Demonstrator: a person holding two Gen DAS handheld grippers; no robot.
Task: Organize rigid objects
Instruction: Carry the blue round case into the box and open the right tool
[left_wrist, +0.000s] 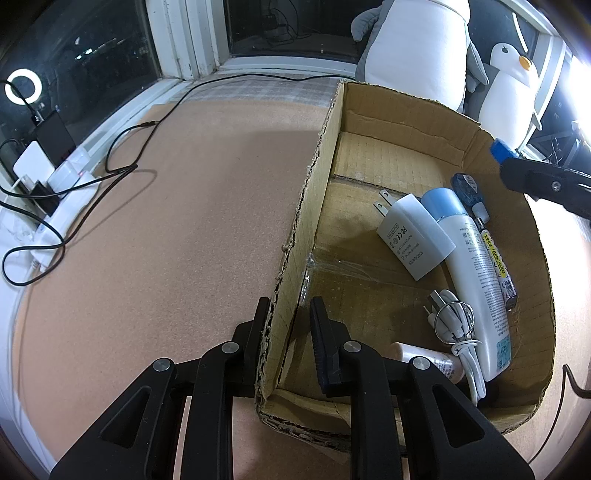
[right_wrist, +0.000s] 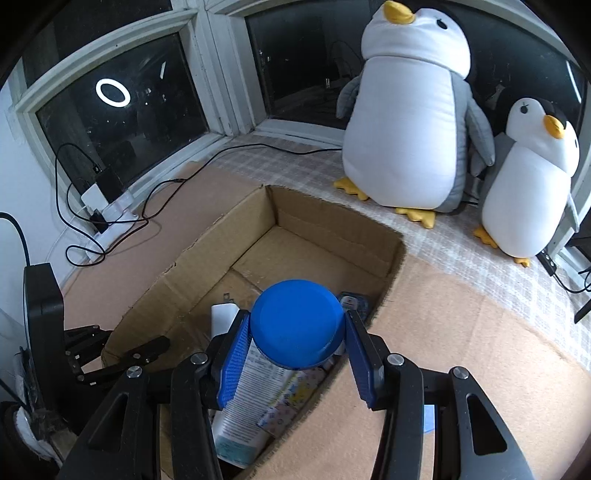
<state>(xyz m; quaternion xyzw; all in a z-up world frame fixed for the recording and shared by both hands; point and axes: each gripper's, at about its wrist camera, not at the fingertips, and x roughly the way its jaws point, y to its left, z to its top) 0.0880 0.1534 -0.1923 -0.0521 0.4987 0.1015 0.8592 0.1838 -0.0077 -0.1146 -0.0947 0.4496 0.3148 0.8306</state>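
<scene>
An open cardboard box (left_wrist: 306, 206) lies on the brown mat; it also shows in the right wrist view (right_wrist: 332, 218). Inside lie a white charger (left_wrist: 413, 236), a white tube with a light blue cap (left_wrist: 476, 266), a marker (left_wrist: 496, 258), a white cable (left_wrist: 458, 325) and a small bottle (left_wrist: 428, 360). My left gripper (left_wrist: 291, 314) straddles the box's left wall, one finger on each side, pinching it. My right gripper (right_wrist: 295, 332) is shut on a blue-capped bottle (right_wrist: 297, 328), held over the box's near right part.
Two plush penguins (right_wrist: 410, 110) stand behind the box by the window. A black cable (left_wrist: 122, 162) and a power strip with chargers (left_wrist: 48, 177) lie at the far left. The brown mat (left_wrist: 166, 229) stretches left of the box.
</scene>
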